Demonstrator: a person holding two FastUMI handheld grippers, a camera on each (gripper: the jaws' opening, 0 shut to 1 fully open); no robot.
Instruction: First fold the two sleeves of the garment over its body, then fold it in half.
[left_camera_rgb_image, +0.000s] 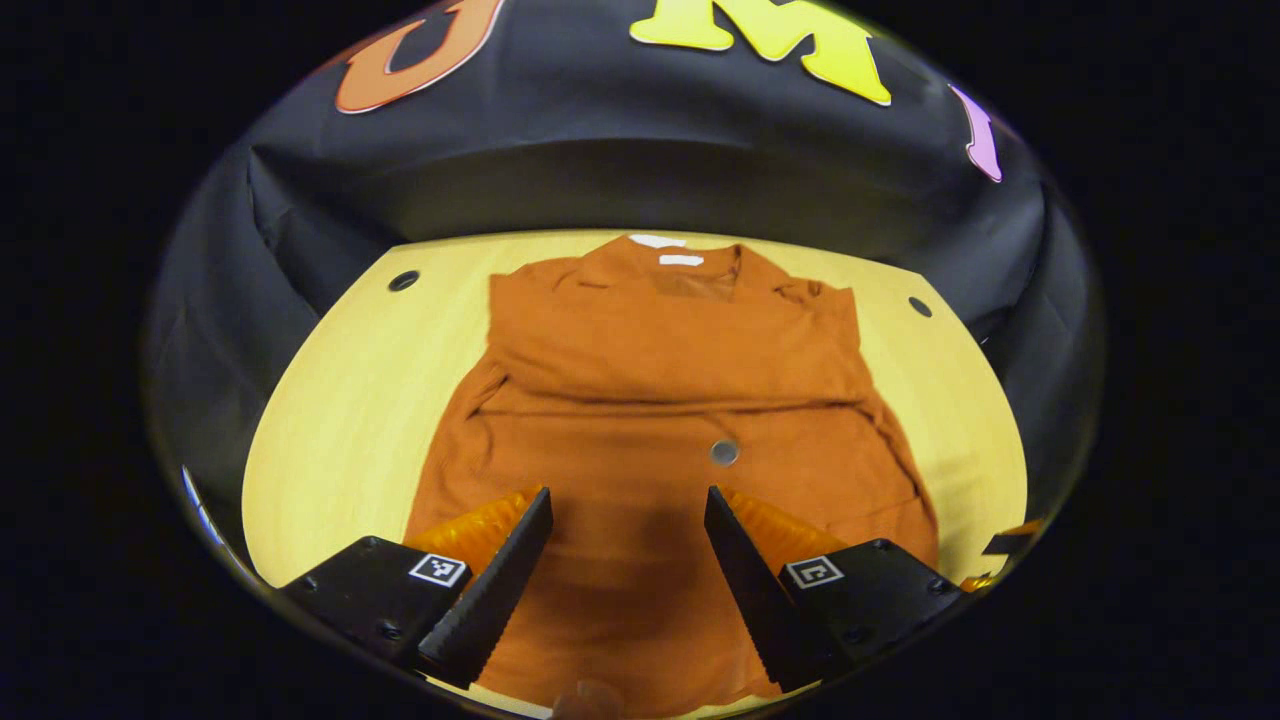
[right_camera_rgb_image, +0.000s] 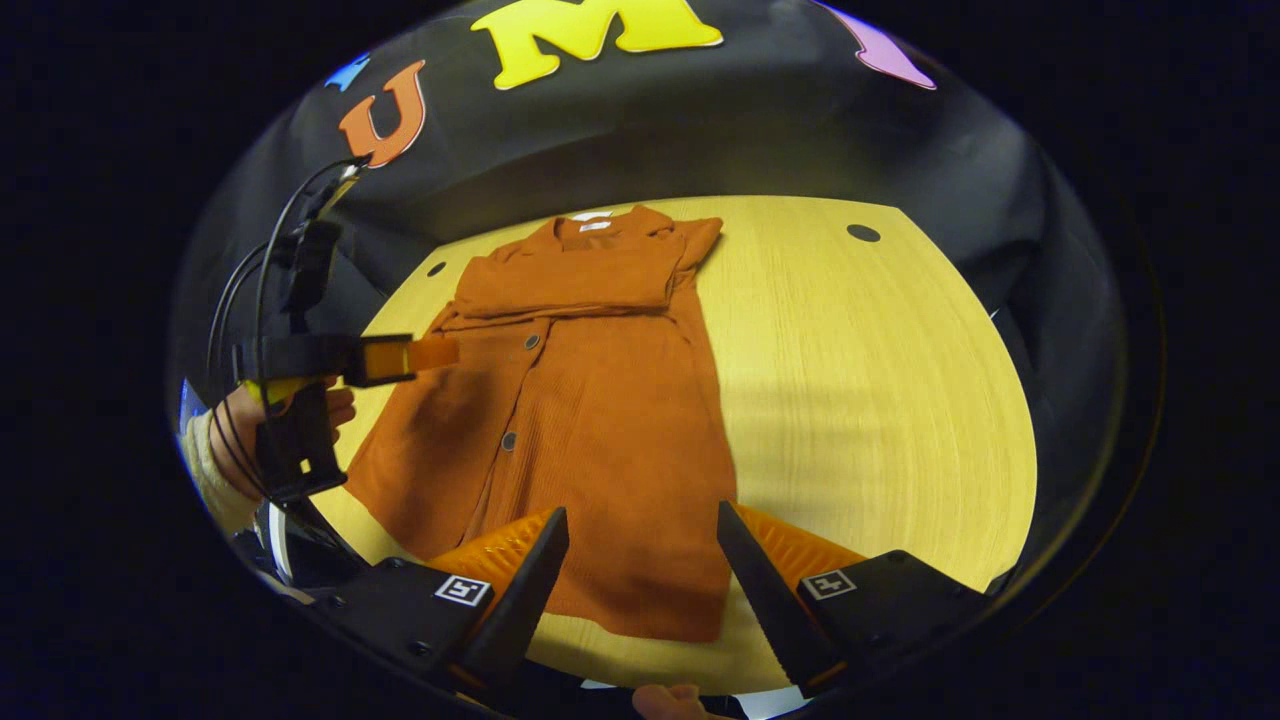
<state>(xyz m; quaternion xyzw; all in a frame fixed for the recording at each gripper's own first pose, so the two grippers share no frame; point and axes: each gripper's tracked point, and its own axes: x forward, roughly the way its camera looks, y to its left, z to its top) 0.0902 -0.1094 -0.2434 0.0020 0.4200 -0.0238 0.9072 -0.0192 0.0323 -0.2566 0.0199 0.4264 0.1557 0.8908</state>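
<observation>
So the rust-orange knit button-front garment (left_camera_rgb_image: 660, 400) lies flat on the pale yellow wood-grain surface (left_camera_rgb_image: 350, 400), collar at the far end w/ a white tag, hem nearest the cameras. Both sleeves are already folded across the chest, making a band across the upper body (right_camera_rgb_image: 570, 285). Small round grey buttons (right_camera_rgb_image: 509, 440) run down the front. In the left gripper view the left tool (left_camera_rgb_image: 628, 505) hangs over the lower part of the garment, fingers spread wide, nothing between them. In the right gripper view the right tool (right_camera_rgb_image: 642, 525) is also wide open and empty, above the hem near the garment's right edge. That view also shows the left tool (right_camera_rgb_image: 420, 355) off to the side, held by a hand (right_camera_rgb_image: 245, 415) in a light sleeve, over the garment's left edge; can't tell if it touches the cloth.
</observation>
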